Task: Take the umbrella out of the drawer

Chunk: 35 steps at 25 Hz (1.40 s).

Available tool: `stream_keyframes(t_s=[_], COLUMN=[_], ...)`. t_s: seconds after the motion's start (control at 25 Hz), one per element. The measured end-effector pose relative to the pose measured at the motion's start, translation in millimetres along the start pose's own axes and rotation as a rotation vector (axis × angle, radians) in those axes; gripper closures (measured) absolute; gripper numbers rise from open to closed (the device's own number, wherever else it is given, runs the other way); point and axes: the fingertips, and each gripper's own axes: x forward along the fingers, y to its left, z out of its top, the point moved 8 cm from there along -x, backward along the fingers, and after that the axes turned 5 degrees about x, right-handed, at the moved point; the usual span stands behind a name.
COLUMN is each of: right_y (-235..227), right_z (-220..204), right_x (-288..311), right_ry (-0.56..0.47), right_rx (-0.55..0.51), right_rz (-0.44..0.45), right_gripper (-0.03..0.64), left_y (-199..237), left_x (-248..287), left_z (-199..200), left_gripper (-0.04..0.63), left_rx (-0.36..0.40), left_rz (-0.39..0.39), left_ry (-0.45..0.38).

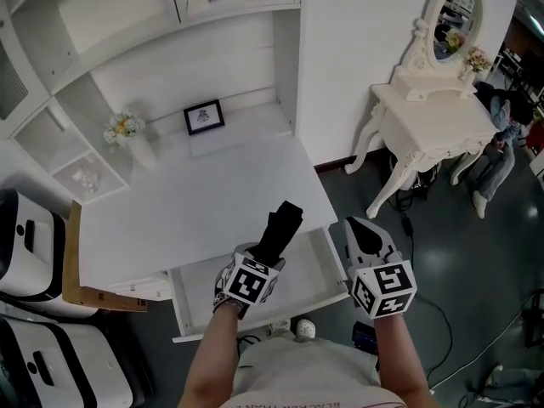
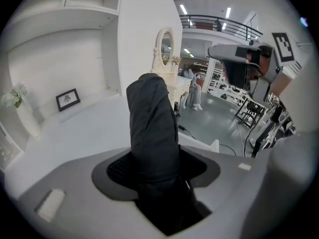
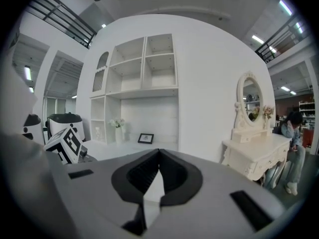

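The jaws of the left gripper (image 1: 265,257) squeeze the black umbrella (image 1: 283,224), the jaws of the right gripper (image 1: 364,230) are closed and empty, so lift slowly, well clear of the drawer (image 1: 321,272).

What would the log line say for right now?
left gripper: shut on folded black umbrella | umbrella: up, clear of open drawer | right gripper: jaws together, empty

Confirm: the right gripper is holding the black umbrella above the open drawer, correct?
No. The left gripper holds the black umbrella above the open drawer; the left gripper view shows its jaws on it. The right gripper is shut on nothing.
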Motion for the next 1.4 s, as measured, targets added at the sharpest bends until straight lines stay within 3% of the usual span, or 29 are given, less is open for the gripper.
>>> stream_keyframes(t_s=[0.56,0.92,1.4], right_y=[14,18,29], right_z=[45,70,92], right_x=[-2,-7,-7], right_ry=[-0.13,-0.209,-0.265], right_rx=[-0.079,-0.113,-0.171], right_rz=[0.052,0.067,0.077], right_gripper=[0.609,0.611,0.611], left_y=[19,22,39], left_x=[-77,-121,-187], left_z=[44,69,86], left_gripper=[0.33,0.33,0.33], left_rx=[-0.075,-0.017,-0.017], left_rz=[0.117,0.219,0.458], left_ry=[-0.286,-0.508,-0.77])
